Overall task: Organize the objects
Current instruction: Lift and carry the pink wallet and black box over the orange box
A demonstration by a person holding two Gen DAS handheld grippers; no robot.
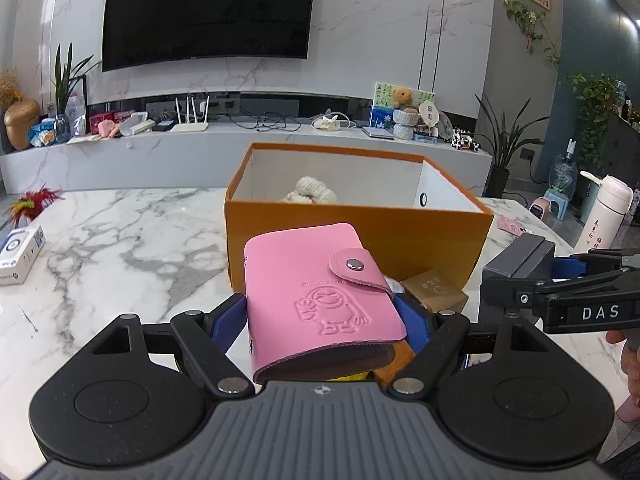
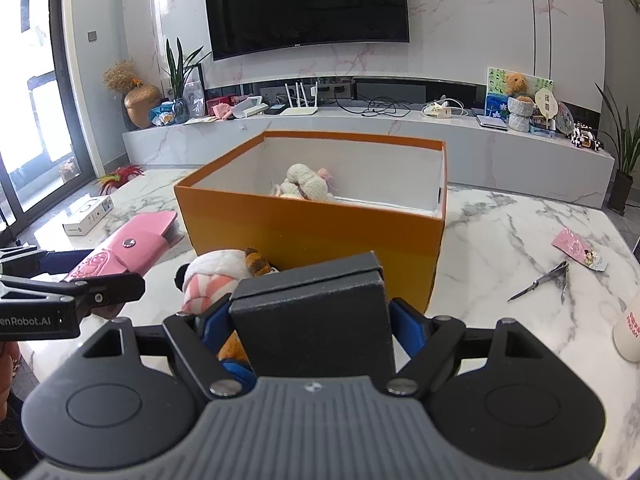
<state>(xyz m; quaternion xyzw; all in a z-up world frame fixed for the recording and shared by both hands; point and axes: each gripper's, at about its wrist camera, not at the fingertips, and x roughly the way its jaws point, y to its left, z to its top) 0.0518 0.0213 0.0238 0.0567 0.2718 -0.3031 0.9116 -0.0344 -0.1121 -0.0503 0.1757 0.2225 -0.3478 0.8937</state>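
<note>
One item in the box: a cream knitted toy [image 2: 306,184] lies on the floor of the orange box [image 2: 312,236], toward its back wall; nothing else shows inside, though the near part of the floor is hidden by the front wall.
Far left, table: a white carton [image 2: 89,215] and a red feathery thing [image 2: 118,176] sit on the marble table [image 2: 500,240], well apart from the box; whether they belong to the job I cannot tell.
Left gripper: the left gripper [image 1: 322,312] pinches a pink wallet [image 1: 320,296] between its blue pads, held clear of the table just short of the box's front wall.
Wallet status: picked up, not yet over the rim, so judged half done.
Middle, under the grippers: a plush toy [image 2: 216,276] and a small brown box [image 1: 434,290] rest on the table right against the box front, not yet collected.
Right gripper: the right gripper [image 2: 314,320] clamps a dark grey case [image 2: 316,308] across its sides, also in the air in front of the box.
Case status: lifted, not yet dropped in.
Right, table: a pink card [image 2: 570,244], a small charm [image 2: 592,258] and nail clippers [image 2: 548,280] lie loose near one another, well apart from the box.
Far right: a white bottle [image 1: 602,212] stands at the table edge.
Overall: early, by my reading; one thing stowed, two in hand, several left on the table.
</note>
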